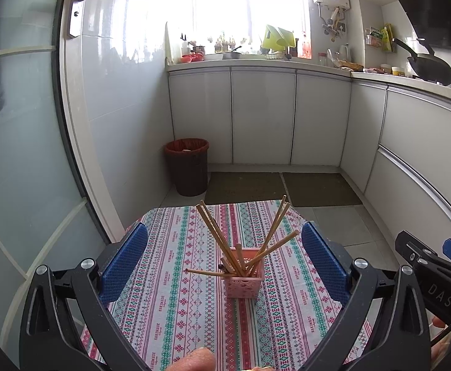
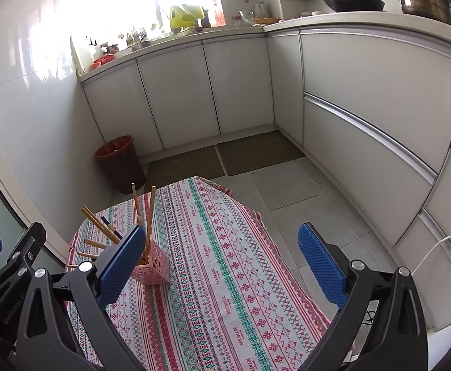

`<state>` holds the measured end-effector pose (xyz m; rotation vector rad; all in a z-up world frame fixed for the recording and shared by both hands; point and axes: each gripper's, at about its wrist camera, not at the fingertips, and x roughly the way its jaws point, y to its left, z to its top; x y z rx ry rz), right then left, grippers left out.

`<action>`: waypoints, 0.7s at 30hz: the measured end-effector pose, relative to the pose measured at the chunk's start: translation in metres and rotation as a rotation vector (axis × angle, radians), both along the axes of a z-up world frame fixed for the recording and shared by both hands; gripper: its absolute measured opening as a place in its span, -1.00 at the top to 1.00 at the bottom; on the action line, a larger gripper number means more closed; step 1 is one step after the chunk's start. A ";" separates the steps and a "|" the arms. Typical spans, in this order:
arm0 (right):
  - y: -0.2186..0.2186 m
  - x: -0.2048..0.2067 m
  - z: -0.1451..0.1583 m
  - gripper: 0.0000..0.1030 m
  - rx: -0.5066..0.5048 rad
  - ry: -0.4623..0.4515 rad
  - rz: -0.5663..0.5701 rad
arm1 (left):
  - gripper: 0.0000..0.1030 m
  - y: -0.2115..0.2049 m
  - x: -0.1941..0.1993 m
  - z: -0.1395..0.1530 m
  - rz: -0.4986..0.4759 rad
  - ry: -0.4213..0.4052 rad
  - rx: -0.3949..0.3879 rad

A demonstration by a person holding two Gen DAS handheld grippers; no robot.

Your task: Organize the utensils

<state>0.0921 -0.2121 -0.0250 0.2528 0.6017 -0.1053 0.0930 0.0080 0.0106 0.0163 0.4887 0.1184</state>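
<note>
Task looks nearly or fully done, judging by the layout: the bundle of long tan wooden chopsticks stands in the small pink perforated plastic square holder, and no loose utensil shows on the striped patterned tablecloth. One chopstick lies near-horizontal across the holder's rim, tip toward the table's left edge; it probably still needs seating.

The holder sits mid-table, nearer the left edge in the right wrist view, upright. The chopsticks' long axes run steeply upward and fan out: one group leans left and away, another right and away.

Left gripper is spread wide, empty, framing the holder from the near side without touching. Right gripper is also wide, empty, over the cloth right of the holder.
</note>
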 end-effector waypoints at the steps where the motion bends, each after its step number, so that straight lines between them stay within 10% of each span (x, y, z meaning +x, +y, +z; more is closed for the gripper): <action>1: 0.000 0.000 0.000 -0.87 0.001 0.001 0.000 | -0.86 0.000 0.000 0.000 0.000 0.000 0.000; 21: 0.000 0.000 -0.003 -0.87 0.002 0.006 0.003 | -0.86 -0.001 0.002 -0.001 0.006 0.006 0.006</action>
